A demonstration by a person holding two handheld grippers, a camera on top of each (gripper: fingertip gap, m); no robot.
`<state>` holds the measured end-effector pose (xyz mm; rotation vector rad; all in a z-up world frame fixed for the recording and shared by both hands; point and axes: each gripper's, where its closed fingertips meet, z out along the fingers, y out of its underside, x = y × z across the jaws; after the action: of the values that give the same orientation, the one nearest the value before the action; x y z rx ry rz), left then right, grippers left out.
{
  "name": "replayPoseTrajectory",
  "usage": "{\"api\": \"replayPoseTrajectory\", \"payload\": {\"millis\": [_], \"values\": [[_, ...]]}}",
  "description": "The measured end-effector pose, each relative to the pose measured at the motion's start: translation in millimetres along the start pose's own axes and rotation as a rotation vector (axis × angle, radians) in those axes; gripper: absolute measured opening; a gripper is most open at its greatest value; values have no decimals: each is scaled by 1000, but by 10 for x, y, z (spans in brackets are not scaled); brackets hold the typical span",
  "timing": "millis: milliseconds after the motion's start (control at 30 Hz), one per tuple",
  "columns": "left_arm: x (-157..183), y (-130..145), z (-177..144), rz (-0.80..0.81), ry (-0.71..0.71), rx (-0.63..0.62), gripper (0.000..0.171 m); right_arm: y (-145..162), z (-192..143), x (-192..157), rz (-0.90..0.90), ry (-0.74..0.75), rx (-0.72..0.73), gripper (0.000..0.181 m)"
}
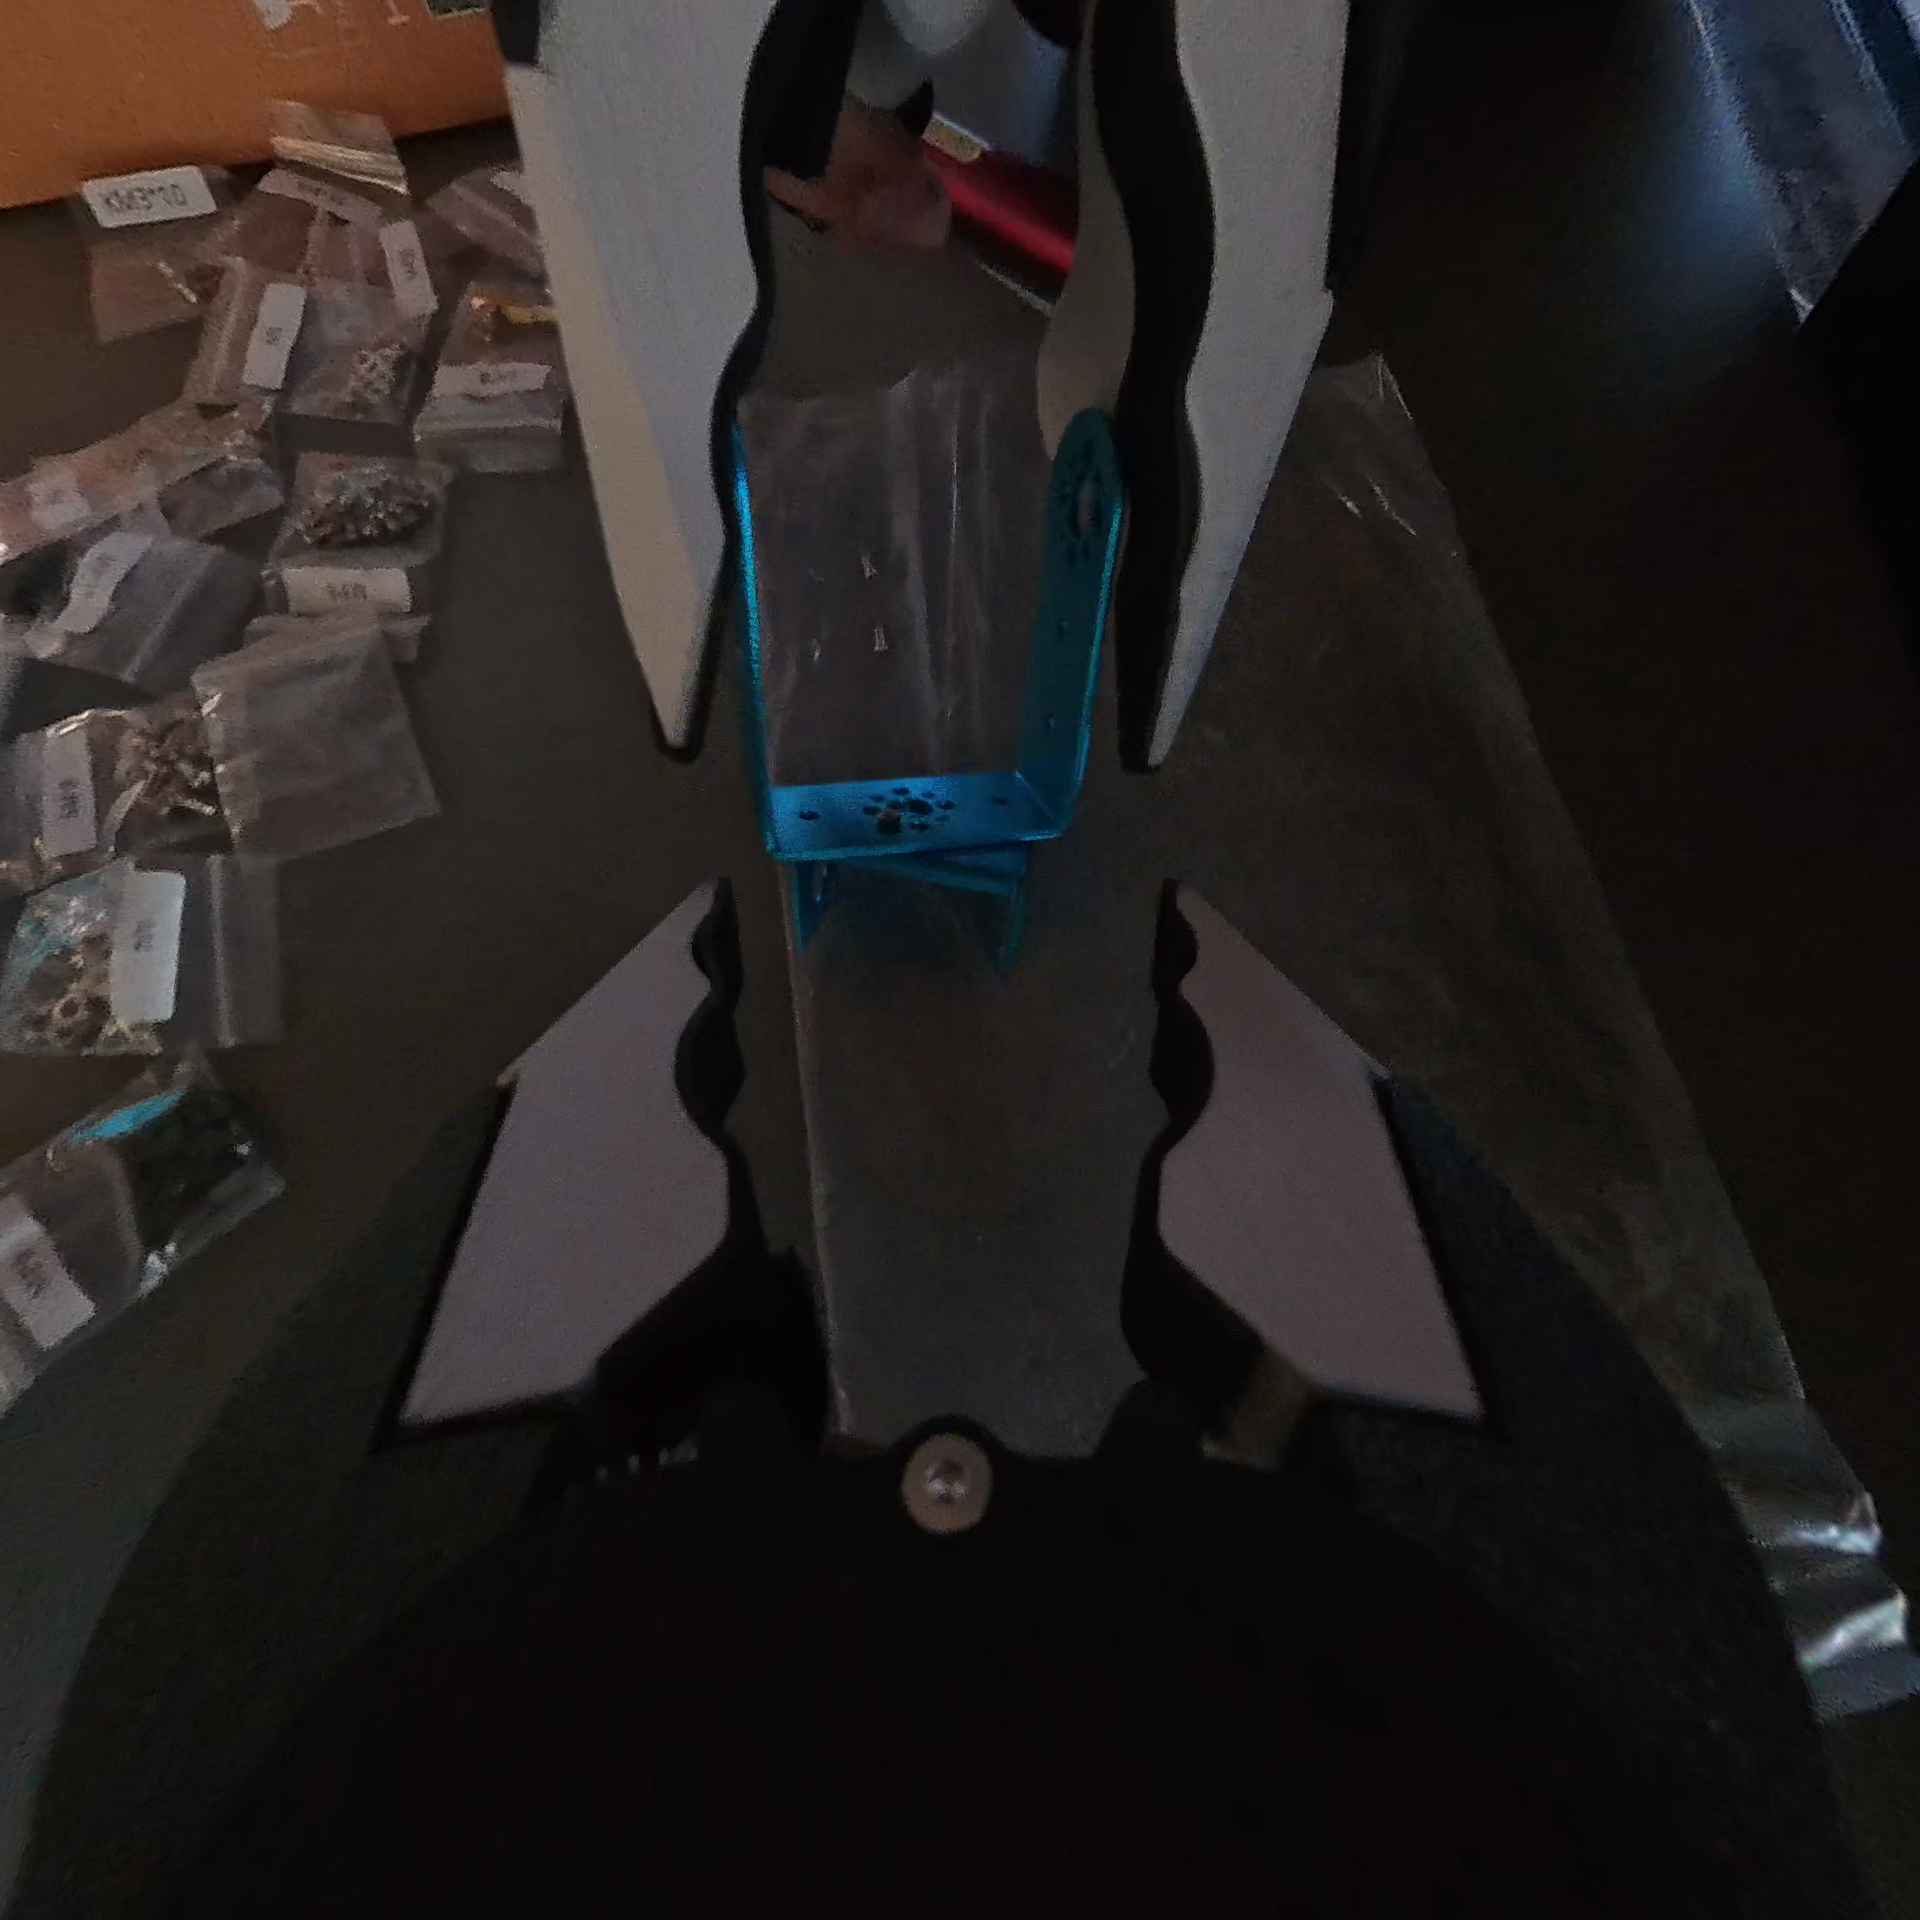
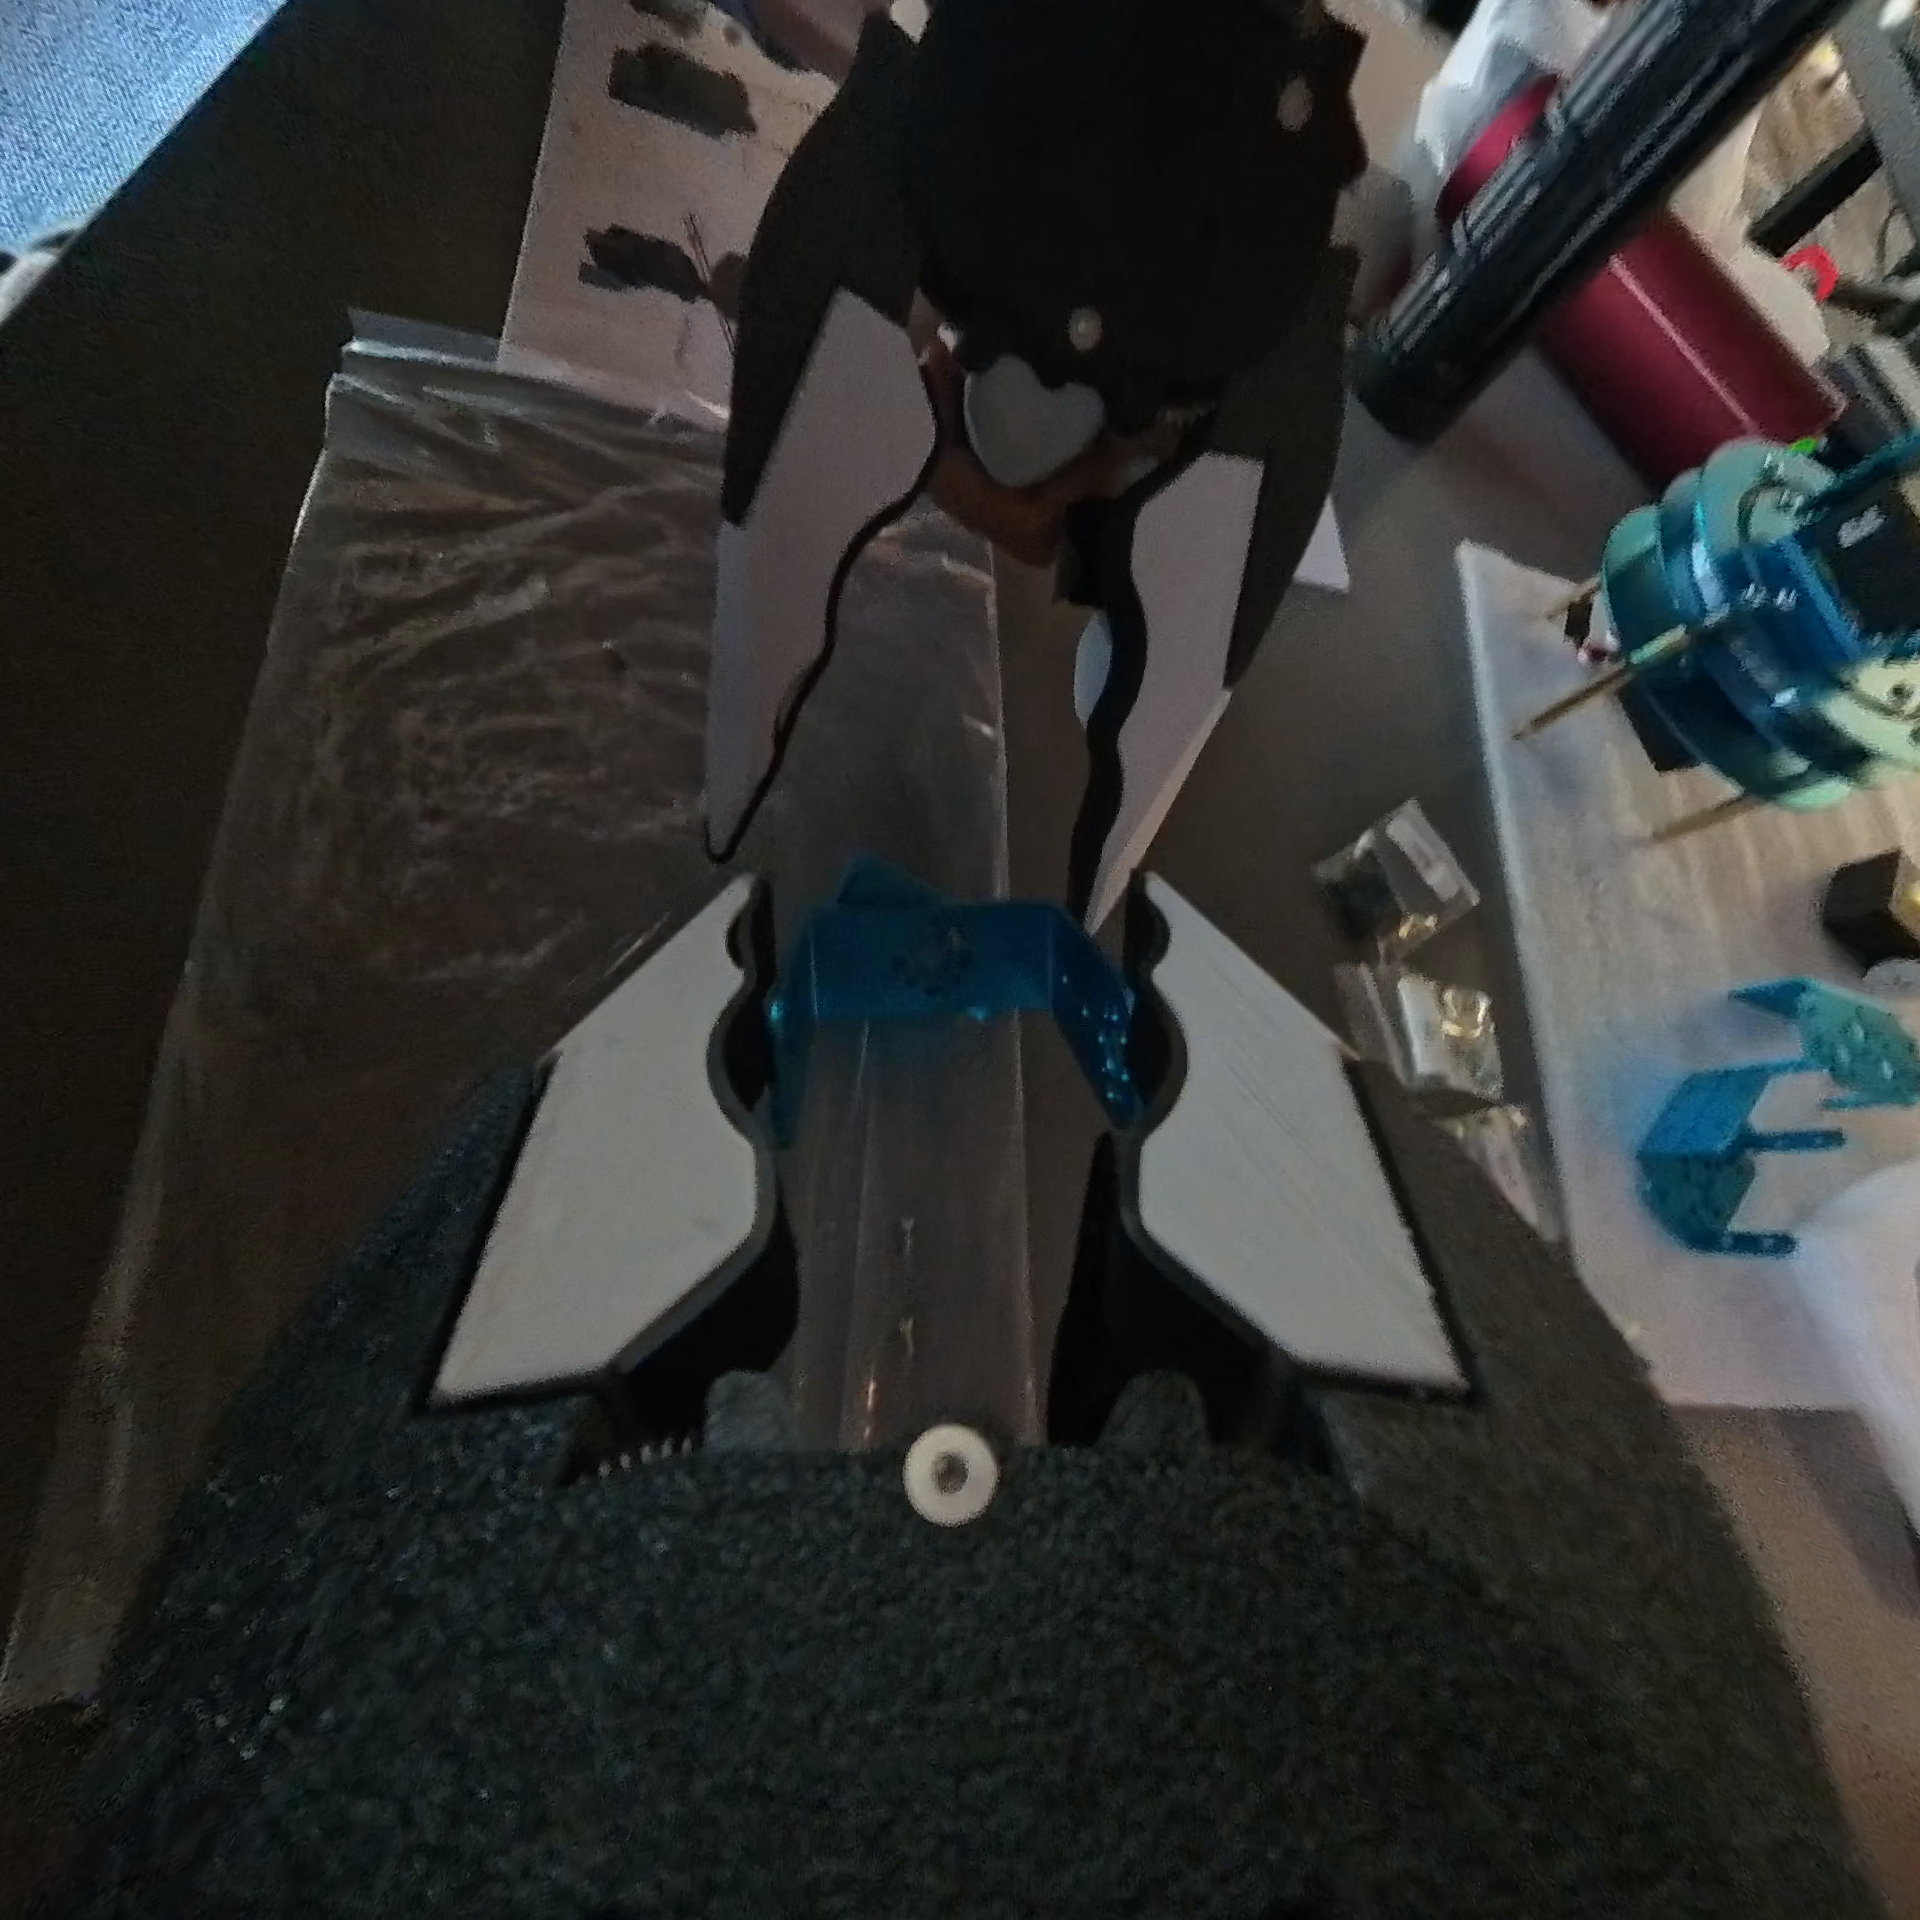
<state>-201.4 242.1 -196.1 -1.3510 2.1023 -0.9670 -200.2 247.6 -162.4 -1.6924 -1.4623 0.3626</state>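
Straight ahead in the left wrist view, the right gripper (image 1: 909, 748) points back, clamped on the arms of a blue U-bracket (image 1: 894, 816) whose long axis runs along its fingers, base nearest. The left gripper (image 1: 945, 894) is spread, with a second blue bracket (image 1: 904, 920) untouched between its tips. Labelled parts bags (image 1: 312, 727) lie left. From the right wrist view, both hover above a clear plastic bag (image 2: 468, 644) on a dark table; a blue assembly (image 2: 1766, 644) stands right.

L gripper (image 1: 940, 894) fingers apart, tips facing R | R gripper (image 2: 948, 899) fingers closed on sth, tip-to-tip w/ L
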Motion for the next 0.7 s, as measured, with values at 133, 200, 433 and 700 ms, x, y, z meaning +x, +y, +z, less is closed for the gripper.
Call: {"api": "replayPoseTrajectory", "payload": {"millis": [133, 200, 433, 700], "values": [[-47, -104, 80, -7, 56, -1, 69, 280, -83, 8, 43, 6, -89, 67], [-44, -108, 142, 0, 82, -23, 62, 404, -108, 9, 35, 11, -133, 67], [-42, -58, 205, 43, 20, -99, 47, 479, -99, -64, 73, -54, -196, 65], [183, 360, -284, -105, -153, -238, 46, 101, 433, -208, 117, -235, -196, 66]]}}
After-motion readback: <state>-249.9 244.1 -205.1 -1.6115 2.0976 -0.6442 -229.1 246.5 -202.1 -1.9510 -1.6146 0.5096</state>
